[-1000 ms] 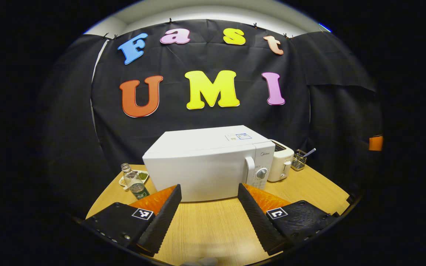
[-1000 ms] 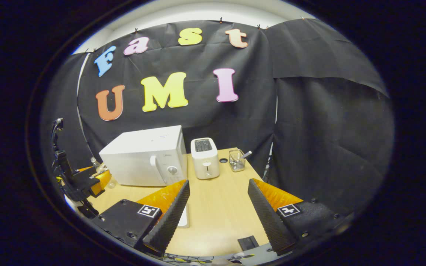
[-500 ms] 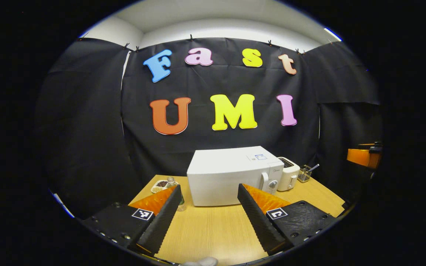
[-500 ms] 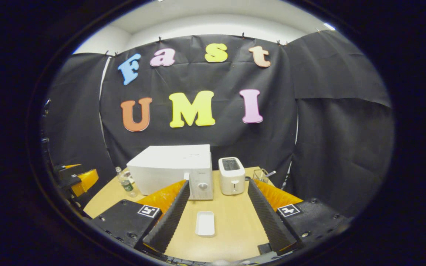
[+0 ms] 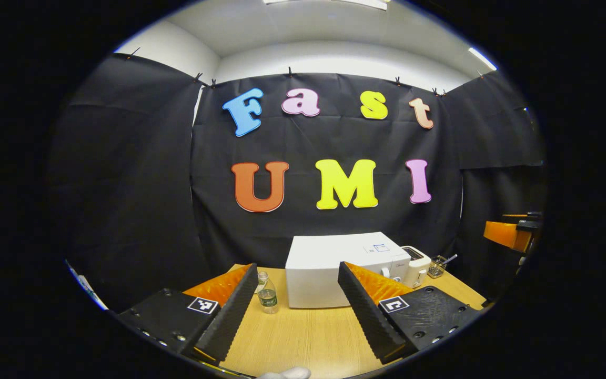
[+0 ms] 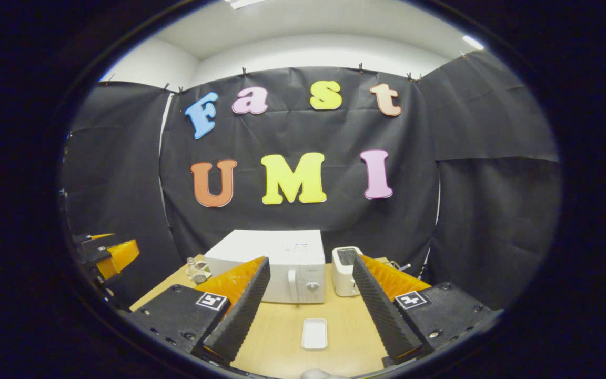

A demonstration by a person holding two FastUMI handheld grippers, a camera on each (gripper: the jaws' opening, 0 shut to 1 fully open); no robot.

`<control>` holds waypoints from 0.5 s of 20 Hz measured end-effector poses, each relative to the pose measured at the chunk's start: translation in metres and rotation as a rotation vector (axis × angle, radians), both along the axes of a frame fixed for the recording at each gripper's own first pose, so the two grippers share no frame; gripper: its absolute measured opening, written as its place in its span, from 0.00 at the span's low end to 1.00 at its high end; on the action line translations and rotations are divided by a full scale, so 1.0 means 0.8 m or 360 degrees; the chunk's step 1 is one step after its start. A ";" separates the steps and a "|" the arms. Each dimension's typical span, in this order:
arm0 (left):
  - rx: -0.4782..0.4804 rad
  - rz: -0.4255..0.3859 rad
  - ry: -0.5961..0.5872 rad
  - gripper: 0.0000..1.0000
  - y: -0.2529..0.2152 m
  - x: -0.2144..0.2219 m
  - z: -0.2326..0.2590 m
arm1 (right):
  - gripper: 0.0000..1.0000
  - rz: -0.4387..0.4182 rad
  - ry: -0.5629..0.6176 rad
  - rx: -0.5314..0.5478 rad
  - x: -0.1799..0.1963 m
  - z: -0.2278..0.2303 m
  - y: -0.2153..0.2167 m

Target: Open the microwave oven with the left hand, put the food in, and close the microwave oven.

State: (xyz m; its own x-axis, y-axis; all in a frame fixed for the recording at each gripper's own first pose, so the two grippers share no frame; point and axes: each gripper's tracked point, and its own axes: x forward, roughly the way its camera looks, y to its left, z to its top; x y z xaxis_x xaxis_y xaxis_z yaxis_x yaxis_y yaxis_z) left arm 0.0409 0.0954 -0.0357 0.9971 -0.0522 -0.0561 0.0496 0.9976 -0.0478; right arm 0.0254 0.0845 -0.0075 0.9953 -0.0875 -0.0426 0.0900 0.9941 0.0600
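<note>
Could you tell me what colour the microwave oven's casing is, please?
White all over; the microwave oven shows best in the right gripper view.

White microwave oven (image 5: 329, 268), light wooden table (image 5: 303, 337)

We note a wooden table (image 6: 282, 337) bearing microwave (image 6: 282, 266), toaster (image 6: 344, 271), white tray (image 6: 314, 333), and bottle (image 5: 267, 297).

Bare wood lay open along the table's (image 6: 276, 337) front edge. Only a small white tray (image 6: 314, 333) sat there, just before the microwave (image 6: 276, 263), whose door was shut. A toaster (image 6: 345, 268) crowded the microwave's handle side, toward the table's right edge. A bottle (image 5: 267, 295) stood near the microwave's other side.
</note>
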 end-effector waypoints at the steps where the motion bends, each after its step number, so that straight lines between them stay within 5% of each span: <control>1: -0.0004 0.0000 -0.0013 0.95 0.000 -0.001 0.004 | 0.91 0.0000 -0.0004 -0.0005 0.000 0.003 -0.001; 2: -0.0007 -0.0003 -0.0019 0.95 -0.002 0.001 0.005 | 1.00 -0.0005 -0.0004 -0.0007 0.000 0.005 -0.002; 7: -0.0045 -0.0012 -0.0029 0.95 -0.002 0.000 0.015 | 1.00 -0.0012 -0.0011 -0.0024 0.000 0.009 -0.004; 8: -0.0051 -0.0016 -0.0039 0.95 -0.003 -0.001 0.017 | 0.91 -0.0012 -0.0010 -0.0024 0.000 0.010 -0.004; 10: -0.0049 -0.0019 -0.0047 0.95 -0.003 0.004 0.018 | 0.91 -0.0016 -0.0013 -0.0029 0.000 0.012 -0.006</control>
